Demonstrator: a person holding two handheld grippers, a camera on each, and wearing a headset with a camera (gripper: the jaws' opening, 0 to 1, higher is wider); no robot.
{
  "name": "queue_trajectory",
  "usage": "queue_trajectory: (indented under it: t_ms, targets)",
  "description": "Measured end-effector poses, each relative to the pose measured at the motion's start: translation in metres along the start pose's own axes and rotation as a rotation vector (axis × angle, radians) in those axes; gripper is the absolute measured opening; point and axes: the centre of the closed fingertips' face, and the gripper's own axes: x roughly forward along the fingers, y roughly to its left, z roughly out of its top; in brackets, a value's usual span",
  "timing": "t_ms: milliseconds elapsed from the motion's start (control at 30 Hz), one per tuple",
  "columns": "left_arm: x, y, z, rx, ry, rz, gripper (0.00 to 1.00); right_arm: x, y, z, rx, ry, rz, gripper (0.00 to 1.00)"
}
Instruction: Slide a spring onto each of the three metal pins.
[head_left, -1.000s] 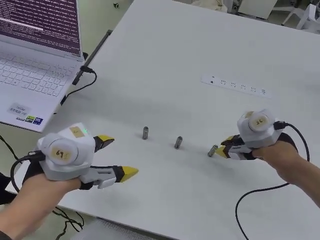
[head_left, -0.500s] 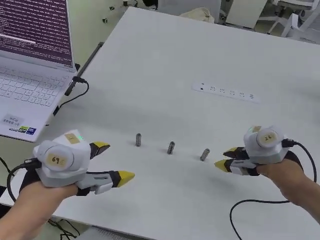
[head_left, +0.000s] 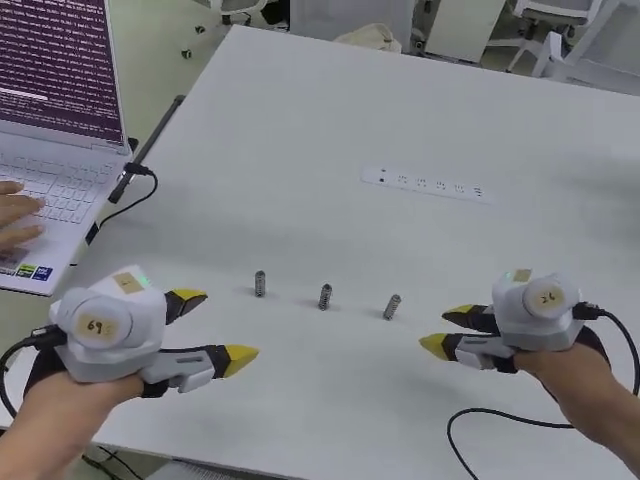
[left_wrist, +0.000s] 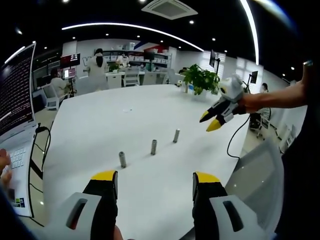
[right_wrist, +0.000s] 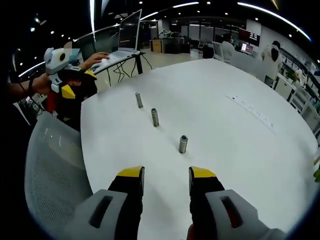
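Three small springs stand upright in a row on the white table: a left one (head_left: 260, 284), a middle one (head_left: 325, 296) and a right one (head_left: 392, 307). Each seems to sit over a pin, though the pins themselves are too small to make out. My left gripper (head_left: 212, 328) hovers open at the front left, short of the left spring (left_wrist: 122, 159). My right gripper (head_left: 448, 331) is open too, a little to the right of the right spring (right_wrist: 183, 144). Nothing is between either pair of yellow-tipped fingers.
An open laptop (head_left: 55, 150) sits at the table's left edge with a hand (head_left: 18, 215) on its keyboard and a cable (head_left: 135, 175) running from it. A white power strip (head_left: 430, 186) lies further back. A grey chair (right_wrist: 55, 165) stands by the table's near edge.
My right gripper has drawn back to the right, away from the right spring it was touching. A hand has come onto the laptop keyboard. The head camera has shifted.
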Motion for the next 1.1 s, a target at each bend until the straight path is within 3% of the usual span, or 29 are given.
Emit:
queue_trajectory:
  t_ms: [500, 1100]
  targets:
    - [-0.004, -0.005, 0.007, 0.004, -0.017, 0.007, 0.56, -0.032, 0.027, 0.001, 0.122, -0.152, -0.020, 0.42]
    - [-0.017, 0.001, 0.008, -0.061, -0.059, 0.055, 0.59, -0.035, 0.051, -0.008, 0.191, -0.170, -0.008, 0.52]
